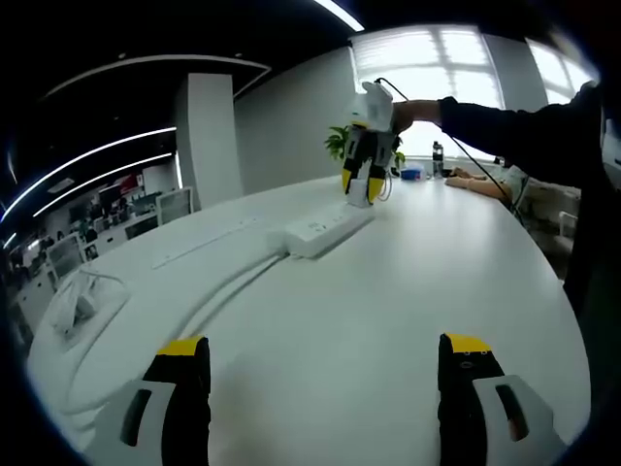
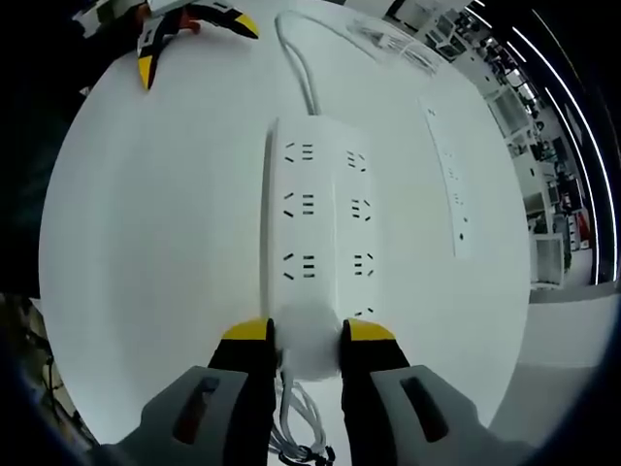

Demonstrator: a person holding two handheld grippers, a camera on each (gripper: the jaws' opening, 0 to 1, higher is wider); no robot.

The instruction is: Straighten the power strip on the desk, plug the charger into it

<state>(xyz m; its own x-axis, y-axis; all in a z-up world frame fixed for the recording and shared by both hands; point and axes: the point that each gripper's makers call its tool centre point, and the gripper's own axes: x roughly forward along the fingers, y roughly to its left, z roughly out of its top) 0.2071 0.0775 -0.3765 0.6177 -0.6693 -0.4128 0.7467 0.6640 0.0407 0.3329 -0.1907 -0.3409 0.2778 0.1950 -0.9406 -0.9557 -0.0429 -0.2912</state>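
Note:
A white power strip [image 1: 325, 228] lies on the white desk [image 1: 388, 311], and its cord [image 1: 228, 286] trails toward me. My left gripper [image 1: 325, 349] hovers open over bare desk, well short of the strip. At the strip's far end stands my right gripper [image 1: 367, 170], held from above by a person's hand. In the right gripper view the right gripper [image 2: 309, 335] is shut on a white charger [image 2: 309, 345] at the near end of the power strip [image 2: 320, 214]. I cannot tell whether its pins are in a socket. The charger's cable [image 2: 296, 417] hangs below. The left gripper [image 2: 184, 29] shows at top left.
A long flat white panel [image 1: 209, 238] is set in the desk beside the strip, also visible as the panel [image 2: 451, 175]. White items [image 1: 78, 301] sit at the desk's left edge. A plant [image 1: 340, 141] and a bottle [image 1: 439, 155] stand at the far end. A dark sleeve [image 1: 505, 126] reaches in from the right.

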